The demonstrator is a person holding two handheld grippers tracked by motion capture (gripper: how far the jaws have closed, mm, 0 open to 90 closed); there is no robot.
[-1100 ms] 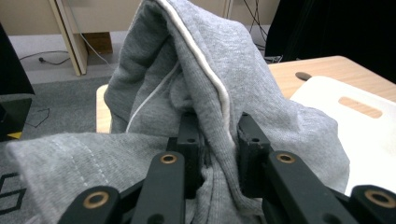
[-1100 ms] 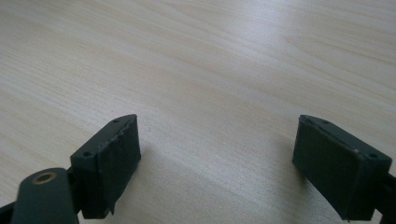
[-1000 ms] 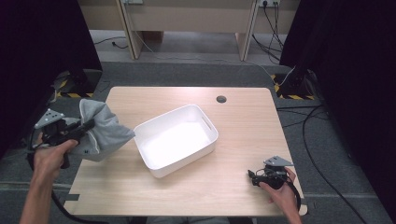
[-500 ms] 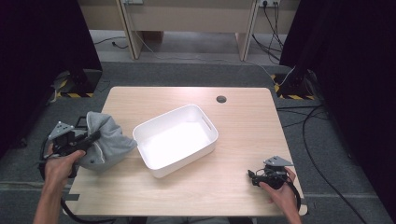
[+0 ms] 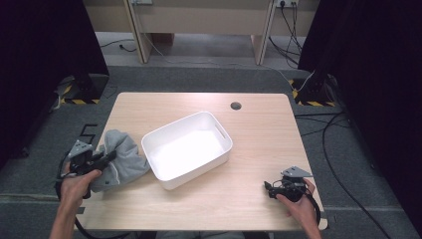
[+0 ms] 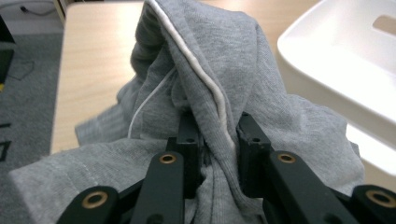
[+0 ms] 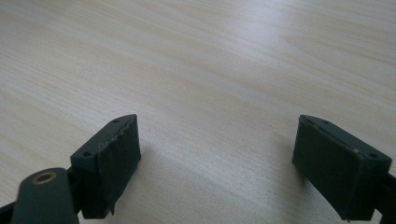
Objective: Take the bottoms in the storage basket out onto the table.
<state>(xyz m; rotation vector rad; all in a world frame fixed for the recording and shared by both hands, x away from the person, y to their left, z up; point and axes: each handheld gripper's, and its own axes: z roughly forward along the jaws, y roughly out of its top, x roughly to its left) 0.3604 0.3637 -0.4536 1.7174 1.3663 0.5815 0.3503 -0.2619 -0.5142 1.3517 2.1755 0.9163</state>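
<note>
A grey sweatshirt [image 5: 121, 157] lies bunched on the left part of the wooden table [image 5: 259, 129], just left of a white plastic bin [image 5: 186, 148]. My left gripper [image 5: 107, 158] is shut on a fold of that sweatshirt [image 6: 210, 93]; the cloth and a white drawstring run between its two black jaws. My right gripper [image 5: 269, 188] rests near the table's front right edge. In the right gripper view its jaws stand wide apart [image 7: 217, 163] over bare wood, with nothing between them.
The bin is empty and sits tilted in the table's middle. A round cable hole [image 5: 235, 105] lies near the far edge. Cables [image 5: 343, 149] trail over the grey floor to the right of the table.
My left gripper has come down and toward the front left with the sweatshirt, which now rests lower and flatter on the table. The right gripper has stayed still.
</note>
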